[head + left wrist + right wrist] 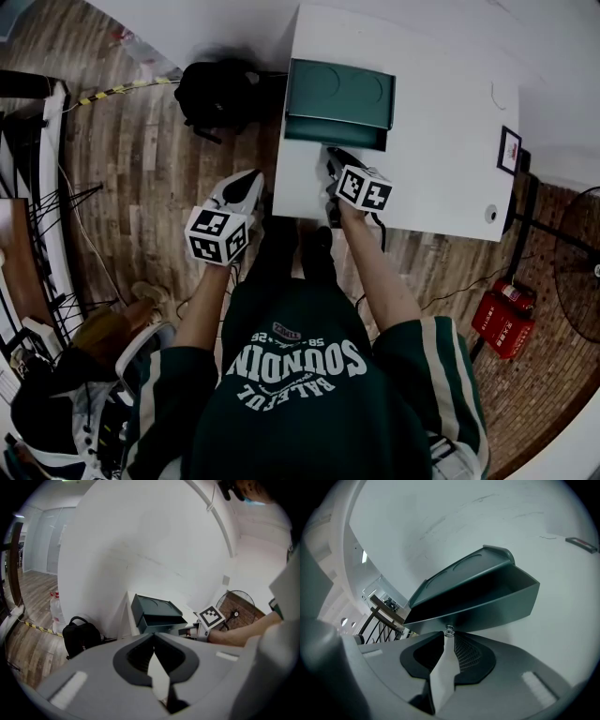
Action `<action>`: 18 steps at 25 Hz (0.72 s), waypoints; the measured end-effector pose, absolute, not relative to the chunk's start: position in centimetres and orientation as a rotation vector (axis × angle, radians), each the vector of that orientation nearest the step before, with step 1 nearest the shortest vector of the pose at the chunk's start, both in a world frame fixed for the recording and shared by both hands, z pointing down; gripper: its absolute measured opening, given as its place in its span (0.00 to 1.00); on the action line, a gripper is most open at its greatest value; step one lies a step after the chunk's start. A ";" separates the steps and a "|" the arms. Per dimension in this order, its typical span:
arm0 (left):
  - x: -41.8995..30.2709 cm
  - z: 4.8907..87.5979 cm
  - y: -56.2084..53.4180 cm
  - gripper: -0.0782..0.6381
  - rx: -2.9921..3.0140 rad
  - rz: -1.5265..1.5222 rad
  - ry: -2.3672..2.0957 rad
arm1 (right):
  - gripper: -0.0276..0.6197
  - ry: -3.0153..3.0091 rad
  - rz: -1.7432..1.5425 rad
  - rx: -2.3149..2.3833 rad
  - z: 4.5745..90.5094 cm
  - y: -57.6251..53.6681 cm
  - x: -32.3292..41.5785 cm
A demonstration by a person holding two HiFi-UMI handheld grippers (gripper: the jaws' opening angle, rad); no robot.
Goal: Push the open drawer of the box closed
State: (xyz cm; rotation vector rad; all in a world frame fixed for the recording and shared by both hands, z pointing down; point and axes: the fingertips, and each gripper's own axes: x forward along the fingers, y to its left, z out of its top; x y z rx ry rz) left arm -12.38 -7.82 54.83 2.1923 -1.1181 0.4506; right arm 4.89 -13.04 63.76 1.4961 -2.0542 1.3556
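The box (339,92) stood at the far side of the white table (441,141), with its open drawer (335,134) projecting from the near face toward the person. The drawer front ran left to right across the table, so its travel axis ran near to far. Closing it would therefore call for a straight push toward the far side. The right gripper (334,156) was on that axis, just near of the drawer front and roughly at the middle of its width. In the right gripper view its jaws were pressed together with nothing between them, and their tips sat at the small knob (449,630) on the drawer front, touching it or very nearly so. The left gripper (247,180) was off the table's left edge, over the wooden floor, well apart from the box. In the left gripper view its jaws were also brought together and empty, with the drawer ahead and to its right. The right gripper was thus the nearer one and the better placed for the push. An off-centre push would likely skew the drawer or slide the box on the table.
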 end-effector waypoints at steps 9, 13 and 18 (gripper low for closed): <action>-12.8 55.2 -8.3 0.18 2.181 0.456 -1.123 | 0.15 -2.061 1.348 1.513 63.8 -15.4 5.3; -13.2 55.2 -8.5 0.18 2.175 0.456 -1.126 | 0.15 -2.062 1.376 1.522 63.6 -16.4 5.2; -13.4 55.5 -8.6 0.18 2.165 0.457 -1.133 | 0.15 -2.067 1.375 1.531 63.7 -17.2 5.4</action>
